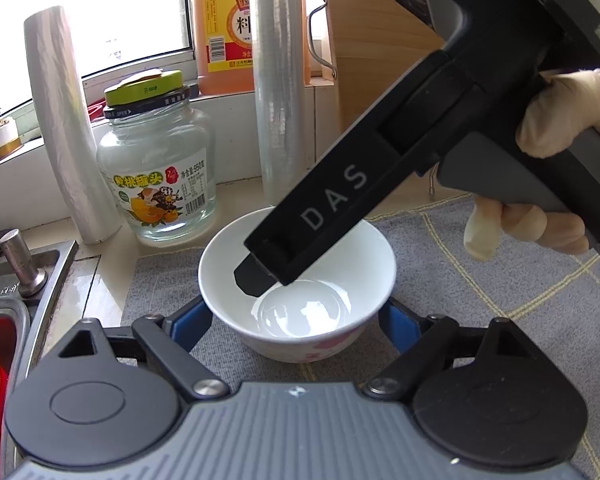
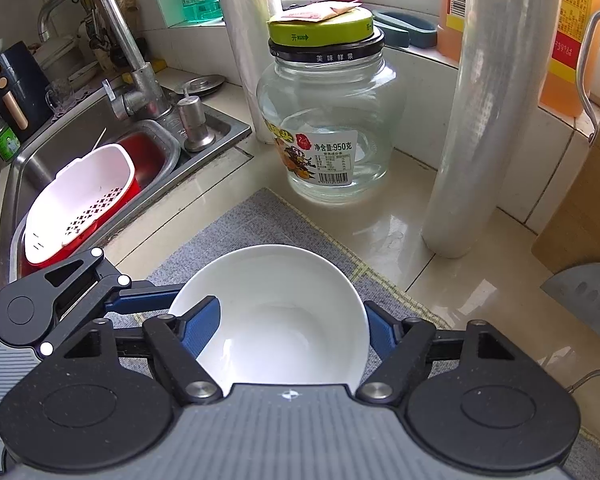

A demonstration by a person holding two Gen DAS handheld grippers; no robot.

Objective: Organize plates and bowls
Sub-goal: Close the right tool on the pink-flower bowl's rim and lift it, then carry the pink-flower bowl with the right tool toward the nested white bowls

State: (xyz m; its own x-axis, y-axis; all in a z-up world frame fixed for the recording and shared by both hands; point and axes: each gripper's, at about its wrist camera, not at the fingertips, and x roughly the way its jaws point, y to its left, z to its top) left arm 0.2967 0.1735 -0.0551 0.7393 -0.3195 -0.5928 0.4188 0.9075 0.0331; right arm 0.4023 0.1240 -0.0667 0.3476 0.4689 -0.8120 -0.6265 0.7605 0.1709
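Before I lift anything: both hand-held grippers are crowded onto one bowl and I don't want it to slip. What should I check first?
1. White ceramic bowl rests flat on the grey woven mat: ok.
2. Left hand-held gripper straddles the bowl, pads against its outer sides: ok.
3. Right hand-held gripper has one finger inside the rim and one outside: ok.
4. Right pinch firm on the wall: cannot tell.
5. Bowl empty: ok.
6. Clear glass jar with a green lid stands apart, behind the bowl: ok.
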